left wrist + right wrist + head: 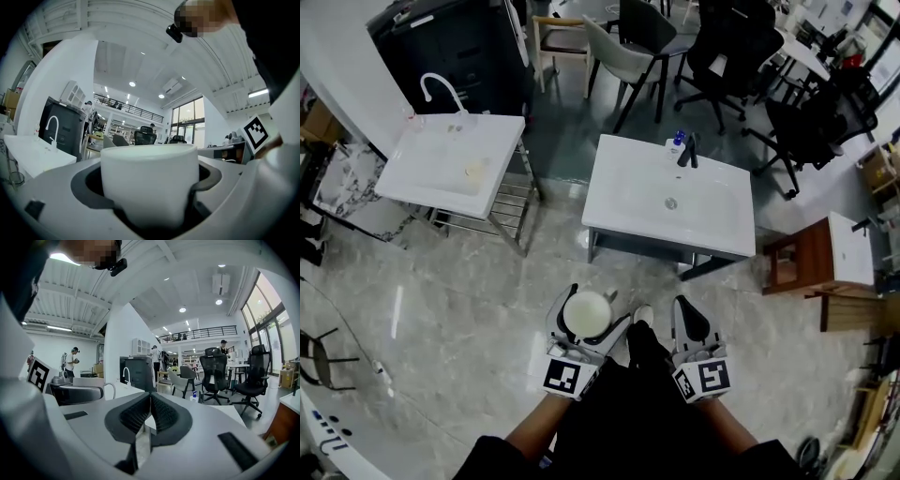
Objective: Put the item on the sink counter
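Note:
A white cup stands upright between the jaws of my left gripper, which is shut on it low in the head view. In the left gripper view the cup fills the gap between the jaws of the left gripper. My right gripper is held beside it, shut with nothing in it; the right gripper's pads meet in its own view. Ahead on the floor stands a white sink counter with a black faucet. A second white sink counter with a white faucet stands to the left.
A small blue-capped bottle stands by the black faucet. A metal rack sits under the left sink. A wooden cabinet is at the right. Office chairs and a dark cabinet stand behind the sinks.

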`<state>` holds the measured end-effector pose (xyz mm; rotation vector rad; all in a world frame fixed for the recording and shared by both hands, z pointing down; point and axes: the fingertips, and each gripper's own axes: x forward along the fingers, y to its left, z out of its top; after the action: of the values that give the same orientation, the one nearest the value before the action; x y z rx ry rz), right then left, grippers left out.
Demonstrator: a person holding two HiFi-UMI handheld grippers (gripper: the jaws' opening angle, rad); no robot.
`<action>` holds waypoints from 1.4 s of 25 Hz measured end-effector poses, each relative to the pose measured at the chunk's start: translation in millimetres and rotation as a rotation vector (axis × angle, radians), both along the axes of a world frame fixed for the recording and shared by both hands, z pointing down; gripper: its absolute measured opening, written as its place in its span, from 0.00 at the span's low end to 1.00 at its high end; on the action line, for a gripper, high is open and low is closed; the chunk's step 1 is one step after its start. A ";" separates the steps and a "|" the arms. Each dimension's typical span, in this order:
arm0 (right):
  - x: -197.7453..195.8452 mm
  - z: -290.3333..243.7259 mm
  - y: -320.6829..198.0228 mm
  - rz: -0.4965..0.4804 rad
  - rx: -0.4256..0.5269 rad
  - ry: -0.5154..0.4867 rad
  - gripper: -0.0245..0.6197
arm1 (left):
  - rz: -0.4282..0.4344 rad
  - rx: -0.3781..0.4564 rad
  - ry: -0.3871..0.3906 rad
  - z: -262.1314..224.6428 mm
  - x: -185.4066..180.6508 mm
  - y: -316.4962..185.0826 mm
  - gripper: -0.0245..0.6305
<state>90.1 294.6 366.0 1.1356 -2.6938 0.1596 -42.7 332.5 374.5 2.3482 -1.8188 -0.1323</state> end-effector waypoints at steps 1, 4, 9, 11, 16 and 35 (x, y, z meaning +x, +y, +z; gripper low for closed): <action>-0.9 1.8 -1.3 -0.002 -0.004 -0.003 0.09 | -0.007 -0.011 0.000 2.5 -1.1 -0.4 0.74; -2.3 5.5 -7.1 -0.012 -0.005 -0.018 0.09 | -0.014 -0.008 0.011 1.3 0.1 -2.2 0.74; -7.6 12.7 -37.9 -0.032 -0.006 -0.059 0.09 | -0.017 0.000 -0.020 -6.8 2.2 -24.5 0.74; -5.5 12.8 -54.6 -0.026 -0.013 -0.077 0.09 | -0.022 -0.028 -0.025 -5.4 4.3 -38.3 0.74; -0.1 18.1 -100.6 -0.023 -0.032 -0.092 0.09 | -0.004 -0.023 -0.044 -12.3 16.9 -85.4 0.74; 51.1 24.7 -286.2 -0.086 0.013 -0.091 0.09 | -0.121 -0.063 -0.124 -14.5 50.8 -249.0 0.74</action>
<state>141.1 8.4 390.8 1.0372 -2.8214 0.1841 8.1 83.4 359.9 2.2501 -1.9918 0.0558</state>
